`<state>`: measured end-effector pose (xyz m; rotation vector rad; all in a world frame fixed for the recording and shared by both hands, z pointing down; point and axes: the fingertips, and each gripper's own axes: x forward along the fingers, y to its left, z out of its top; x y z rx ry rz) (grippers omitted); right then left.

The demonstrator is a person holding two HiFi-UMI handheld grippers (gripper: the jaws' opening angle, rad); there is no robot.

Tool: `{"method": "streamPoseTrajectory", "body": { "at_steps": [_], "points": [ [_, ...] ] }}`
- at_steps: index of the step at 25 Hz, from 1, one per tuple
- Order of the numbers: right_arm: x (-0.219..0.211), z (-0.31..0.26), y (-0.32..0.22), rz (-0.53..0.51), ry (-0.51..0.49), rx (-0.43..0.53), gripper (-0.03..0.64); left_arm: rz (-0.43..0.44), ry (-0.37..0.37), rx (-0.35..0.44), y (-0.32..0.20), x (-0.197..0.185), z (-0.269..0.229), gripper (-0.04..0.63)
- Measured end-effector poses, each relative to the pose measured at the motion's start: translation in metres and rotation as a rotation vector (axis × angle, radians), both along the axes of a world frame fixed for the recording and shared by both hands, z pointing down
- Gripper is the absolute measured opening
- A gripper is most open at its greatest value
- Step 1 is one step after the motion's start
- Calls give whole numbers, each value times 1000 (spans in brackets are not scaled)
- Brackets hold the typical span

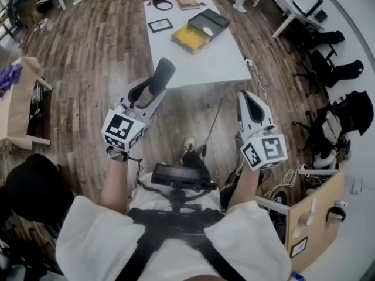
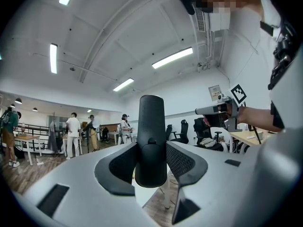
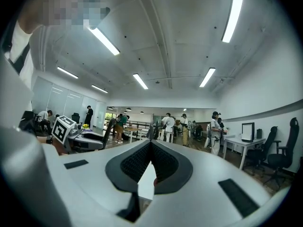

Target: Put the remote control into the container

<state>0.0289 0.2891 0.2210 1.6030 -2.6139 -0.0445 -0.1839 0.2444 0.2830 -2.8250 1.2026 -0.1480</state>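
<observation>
A long black remote control (image 1: 162, 75) stands upright between the jaws of my left gripper (image 1: 151, 92), which is shut on it and held up in the air short of the white table (image 1: 202, 66). In the left gripper view the remote control (image 2: 151, 136) rises from the left gripper (image 2: 151, 163). The container (image 1: 199, 29), a yellow box with a black lid folded back, lies on the far half of the table. My right gripper (image 1: 250, 101) is raised beside the left, shut with nothing in it; its jaws meet in the right gripper view (image 3: 151, 150).
On the table also lie a small framed picture (image 1: 160, 25), a book (image 1: 188, 3) and a lamp's ring base (image 1: 162, 4). Black office chairs (image 1: 328, 69) stand at the right, a cardboard box (image 1: 17, 107) at the left. Several people (image 3: 168, 126) stand far off.
</observation>
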Motion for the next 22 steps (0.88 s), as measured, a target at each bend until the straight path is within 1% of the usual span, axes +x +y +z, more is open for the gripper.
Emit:
{"method": "streamPoseTrajectory", "body": {
  "at_steps": [8, 13, 22],
  "points": [
    [11, 13, -51, -10, -30, -8, 3, -22, -2, 7, -45, 7, -1, 206],
    [33, 9, -92, -16, -34, 9, 3, -32, 0, 19, -84, 27, -5, 206],
    [71, 12, -159, -14, -37, 5, 3, -32, -6, 10, -148, 67, -1, 206]
  ]
}}
